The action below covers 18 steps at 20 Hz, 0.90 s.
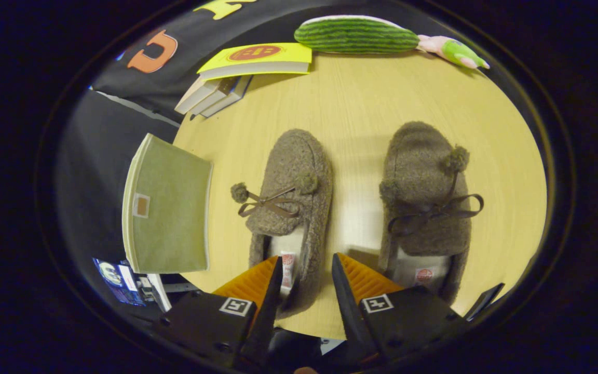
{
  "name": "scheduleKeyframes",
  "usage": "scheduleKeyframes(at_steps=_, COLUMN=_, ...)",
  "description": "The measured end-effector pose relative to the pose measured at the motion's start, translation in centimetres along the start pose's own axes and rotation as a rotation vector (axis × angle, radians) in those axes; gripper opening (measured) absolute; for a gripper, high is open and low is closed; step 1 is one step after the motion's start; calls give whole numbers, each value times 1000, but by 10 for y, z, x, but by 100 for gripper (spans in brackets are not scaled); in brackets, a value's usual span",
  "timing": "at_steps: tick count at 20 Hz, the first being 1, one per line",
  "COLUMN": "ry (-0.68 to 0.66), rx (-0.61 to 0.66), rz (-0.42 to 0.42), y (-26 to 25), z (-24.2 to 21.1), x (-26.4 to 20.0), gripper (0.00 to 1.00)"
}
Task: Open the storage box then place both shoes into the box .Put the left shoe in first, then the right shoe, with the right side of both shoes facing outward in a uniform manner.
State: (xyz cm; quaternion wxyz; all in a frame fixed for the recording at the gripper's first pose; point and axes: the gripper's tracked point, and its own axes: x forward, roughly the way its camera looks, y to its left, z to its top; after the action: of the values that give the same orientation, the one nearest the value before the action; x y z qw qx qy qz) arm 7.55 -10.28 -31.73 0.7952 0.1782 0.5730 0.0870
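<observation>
Two slippers [291, 208], one storage box [172, 213], four books [257, 59], two plush toys [356, 35], one tool [307, 270].

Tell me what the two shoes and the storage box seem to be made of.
The left shoe and right shoe, beyond the open gripper, look like nubbly brown fleece with ribbon bows. The storage box looks like matte green woven fabric, pale-trimmed; its stiffening can't be seen.

- My tongs [307, 278] hang spread over the near edge of the surface [361, 109], the left shoe's [291, 208] heel wall between the fingers, neither touching it.
- The right shoe [426, 208] lies beside it, to the right, apart.
- The storage box [169, 213] stands left of the shoes, at the surface's edge.
- Books [247, 70], a striped cushion [356, 35] and a plush toy [454, 52] line the far edge.
</observation>
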Motion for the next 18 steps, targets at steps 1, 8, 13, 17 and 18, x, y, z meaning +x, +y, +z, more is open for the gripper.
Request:
scheduleKeyframes(at_steps=1, ry=15, rx=12, rz=3, y=0, z=0, x=4, gripper=55)
scheduleKeyframes(at_steps=8, ry=68, rx=52, rz=-16, y=-1, z=0, x=9, gripper=16)
scheduleKeyframes(at_steps=13, ry=98, rx=168, rz=40, y=23, z=-8, x=-9, gripper=6)
scheduleKeyframes(at_steps=17, ry=50, rx=185, rz=72, y=62, z=-3, x=-52, gripper=6)
scheduleKeyframes(at_steps=18, ry=23, rx=186, rz=82, y=75, z=2, x=-66, gripper=6)
